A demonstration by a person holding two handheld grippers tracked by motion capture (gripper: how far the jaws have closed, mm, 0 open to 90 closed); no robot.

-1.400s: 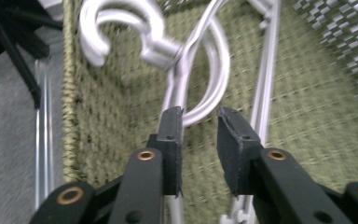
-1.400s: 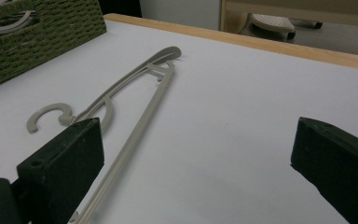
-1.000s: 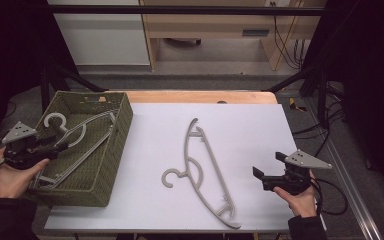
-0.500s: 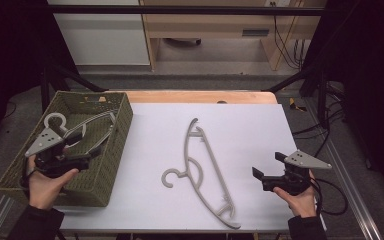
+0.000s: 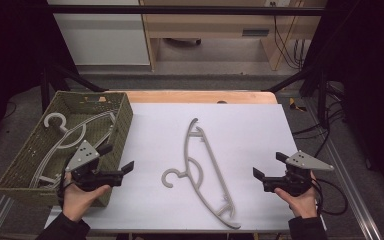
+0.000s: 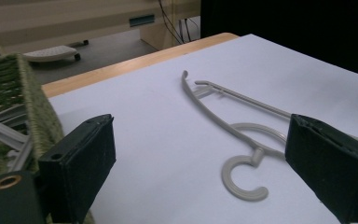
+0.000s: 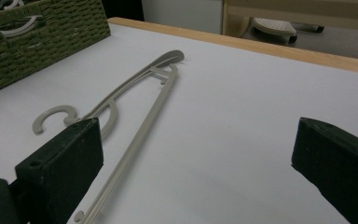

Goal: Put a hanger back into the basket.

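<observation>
A grey plastic hanger [image 5: 200, 170] lies flat in the middle of the white tabletop [image 5: 250, 130], its hook toward the left. My left gripper [image 5: 116, 157] hovers at the right front corner of an olive woven basket [image 5: 125, 112] and points at the hanger's hook. Its jaws have just been opening and now stand open with nothing between them. In the left gripper view the hanger [image 6: 242, 128] lies beyond the left gripper [image 6: 200, 123]. My right gripper [image 5: 268, 165] is open and empty near the table's front right. In the right gripper view the hanger [image 7: 135, 126] passes the left jaw of the right gripper [image 7: 199, 128].
Inside the basket lie other grey hangers [image 5: 75, 132]. A wooden strip [image 5: 195, 96] borders the table's far edge. Black frame bars [image 5: 300, 80] and cables [image 5: 310, 130] stand at the right, with furniture [image 5: 205, 25] behind the table.
My left gripper has moved right, from the basket's left side to its right front corner, and its jaws have spread wider. The right gripper and the hanger on the table have not moved.
</observation>
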